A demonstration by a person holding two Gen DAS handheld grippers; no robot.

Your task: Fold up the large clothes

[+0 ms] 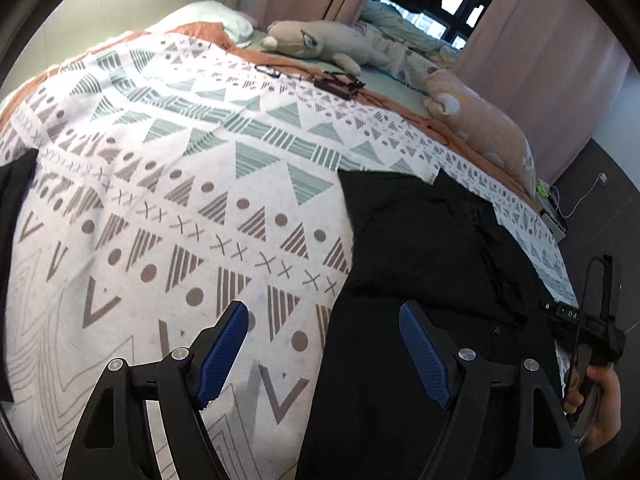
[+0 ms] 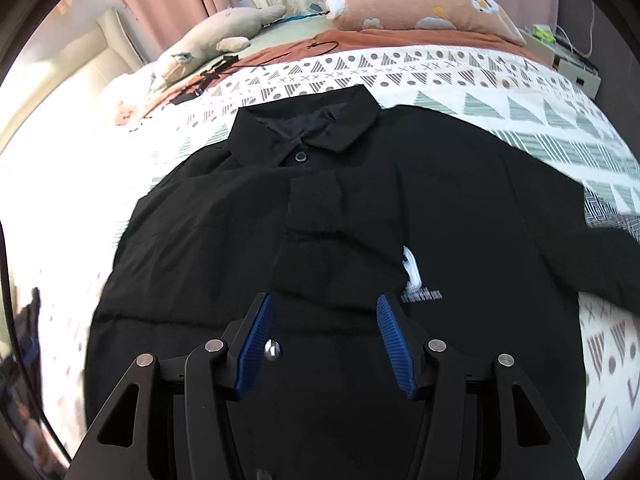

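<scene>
The black shirt (image 2: 460, 200) lay face up on the bed's patterned quilt (image 1: 180, 168), collar (image 2: 308, 124) toward the pillows, its front already partly doubled over with a loose flap across the chest beside the small white print (image 2: 416, 280). The right gripper (image 2: 325, 340) hung over the lower middle of the shirt with its jaws parted and nothing pinched between the blue pads (image 2: 394, 344), so it was released. The left gripper (image 1: 324, 356) was also released, jaws wide, straddling the shirt's edge with one pad over bare quilt and the other over black cloth; no fabric sat in its grip. At the right edge of the left wrist view a hand (image 1: 600, 404) held the other tool. The likeliest trouble from here, in my judgement, was a bad pinch: the cloth was dark, soft and layered, so a gripper closing on the doubled part could take only the top layer, or grab quilt along with shirt, and drag the fold askew. The rumpled sleeve area (image 1: 472, 216) could also bunch under the body if lifted unevenly, and uneven pulls by the two grippers would skew the hem.
</scene>
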